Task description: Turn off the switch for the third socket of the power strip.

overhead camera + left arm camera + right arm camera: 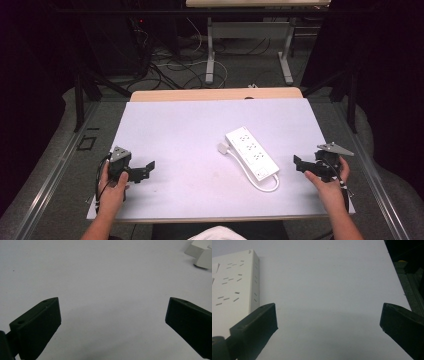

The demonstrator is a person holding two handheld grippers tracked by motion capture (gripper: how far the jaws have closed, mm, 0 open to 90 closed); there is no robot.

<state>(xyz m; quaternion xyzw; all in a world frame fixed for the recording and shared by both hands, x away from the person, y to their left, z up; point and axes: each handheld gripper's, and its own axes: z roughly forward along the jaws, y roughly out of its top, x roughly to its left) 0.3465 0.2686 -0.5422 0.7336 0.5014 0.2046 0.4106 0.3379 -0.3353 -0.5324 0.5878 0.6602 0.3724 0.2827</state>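
Observation:
A white power strip (251, 153) lies slantwise near the middle of the white table top (190, 125), its white cord (260, 185) looping round the near end and a white plug (222, 148) resting by its left side. My left gripper (149, 167) hovers over the left part of the table, pointing right, jaws wide apart and empty (112, 315); the plug (200, 252) sits at the top right of the left gripper view. My right gripper (297, 163) is held right of the strip, pointing left, open and empty (328, 320). The strip (232, 285) shows at the left of the right gripper view.
A wooden table edge (215, 94) borders the white top at the back. Beyond it stand a desk's metal legs (210, 55) and tangled floor cables (170, 65). Dark floor and a rail (409, 285) lie past the table's right edge.

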